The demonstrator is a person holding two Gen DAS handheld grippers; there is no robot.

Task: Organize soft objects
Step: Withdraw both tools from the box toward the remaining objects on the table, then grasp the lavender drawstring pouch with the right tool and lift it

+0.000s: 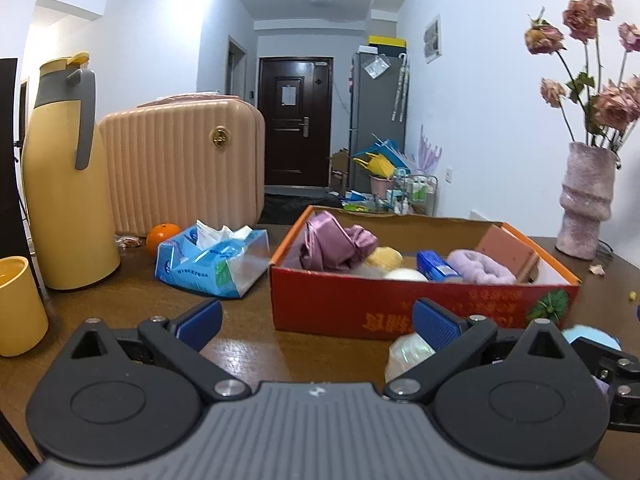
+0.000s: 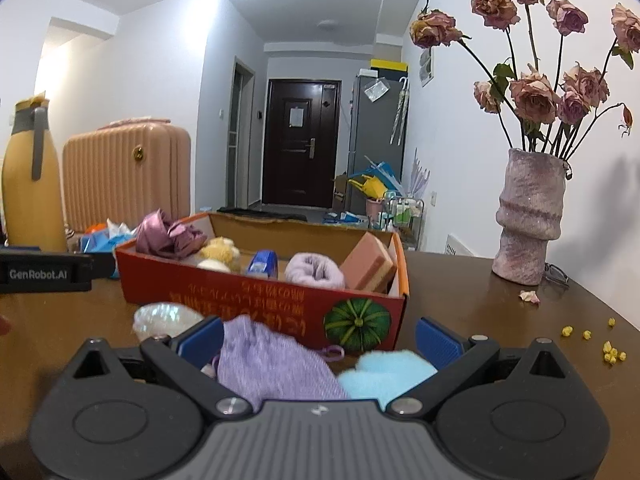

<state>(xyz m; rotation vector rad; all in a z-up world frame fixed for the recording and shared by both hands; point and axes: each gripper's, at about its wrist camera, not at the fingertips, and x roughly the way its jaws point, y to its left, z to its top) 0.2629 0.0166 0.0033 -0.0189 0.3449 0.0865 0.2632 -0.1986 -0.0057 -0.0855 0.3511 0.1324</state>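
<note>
A red cardboard box [image 1: 340, 300] [image 2: 240, 296] stands on the brown table. It holds a purple satin cloth [image 1: 336, 242], a yellow plush [image 1: 386, 258], a blue packet [image 1: 436, 266], a lilac rolled towel [image 1: 480, 266] and a pink sponge block [image 1: 510, 250]. My left gripper [image 1: 320, 322] is open in front of the box, with nothing between its fingers. A pearly white soft ball [image 1: 406, 356] [image 2: 164, 318] lies by its right finger. My right gripper [image 2: 320, 340] is open low over a lilac knit cloth [image 2: 272, 364] and a light blue fluffy piece [image 2: 388, 372], which lie between its fingers.
On the left are a tissue pack [image 1: 212, 260], an orange [image 1: 160, 236], a yellow thermos [image 1: 64, 184], a yellow cup [image 1: 18, 306] and a pink ribbed case [image 1: 180, 168]. A vase of dried roses [image 2: 528, 216], glasses [image 2: 556, 272] and yellow crumbs [image 2: 608, 350] are on the right.
</note>
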